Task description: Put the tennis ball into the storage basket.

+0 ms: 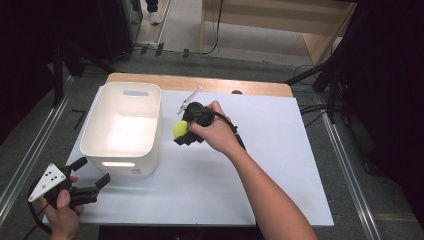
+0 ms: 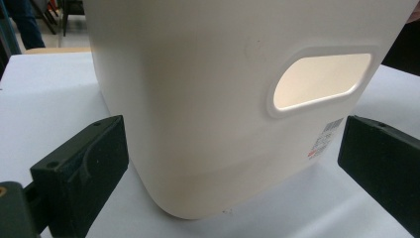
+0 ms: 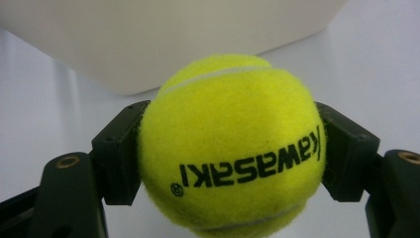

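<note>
Ball in grip, carried beside the bin — transfer step under way, drop not yet made.

The right gripper (image 1: 183, 131) has its jaws pinched on the tennis ball (image 3: 232, 148), one pad on each side; in the high view the ball (image 1: 179, 129) sits just beside the right wall of the white bin (image 1: 150, 131), apparently clear of the table (image 1: 280, 165). The left gripper (image 1: 91, 178) rests near the bin's front corner, jaws spread wide and holding nothing. Judgement: the next move calls for lifting the ball over the rim, centring it above the bin's opening, then parting the jaws — rim clearance is the point to watch.
</note>
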